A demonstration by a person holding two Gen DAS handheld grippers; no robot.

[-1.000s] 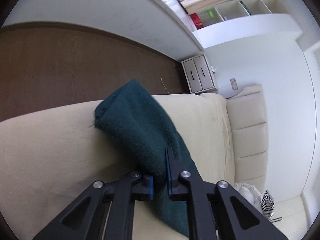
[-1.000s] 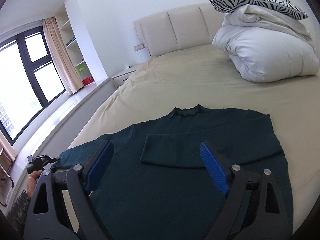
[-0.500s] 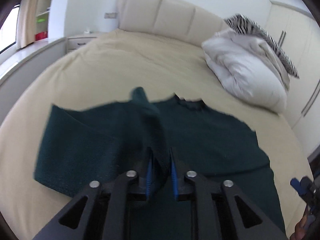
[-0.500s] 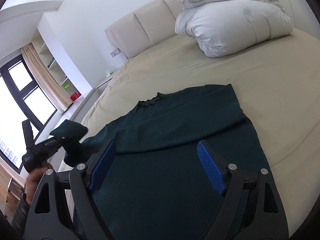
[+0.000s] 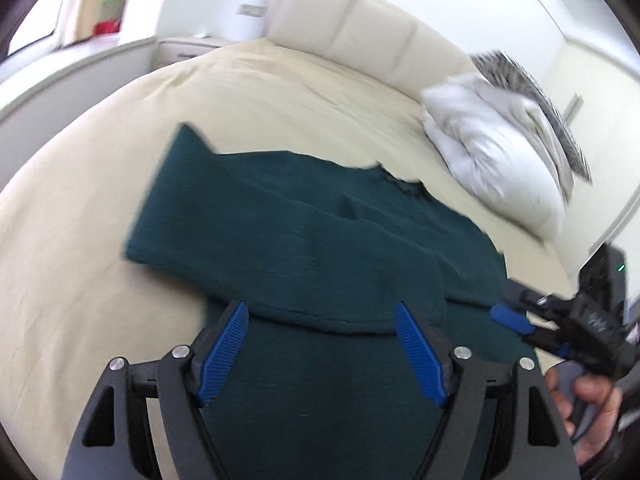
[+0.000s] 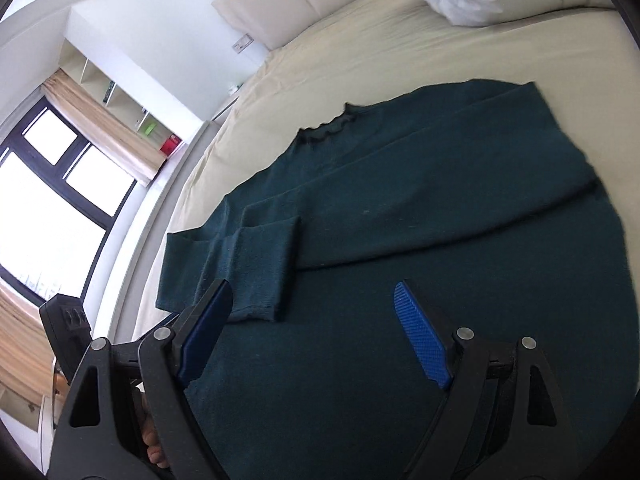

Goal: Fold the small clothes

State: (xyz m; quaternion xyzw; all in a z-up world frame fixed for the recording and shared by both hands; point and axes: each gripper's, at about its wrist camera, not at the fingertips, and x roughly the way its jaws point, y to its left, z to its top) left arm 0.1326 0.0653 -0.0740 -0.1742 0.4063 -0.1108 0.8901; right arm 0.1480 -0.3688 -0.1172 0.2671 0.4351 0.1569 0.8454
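Both sleeves [image 6: 256, 264] lie across the sweater [image 6: 400, 320] body ahead of my left claw [image 5: 320, 350] and right claw [image 6: 320, 336]; both are wide, empty, free for the body fold.

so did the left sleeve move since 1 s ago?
Yes. The left sleeve now lies folded across the sweater body, no longer trailing off the bed edge; left gripper is open.

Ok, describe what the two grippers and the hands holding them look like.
Both the left gripper and the right gripper have matte black triangular cut-out arms, silver pivot screws and ribbed blue finger pads. A bare hand grips the right one's black handle, where a small green light glows.
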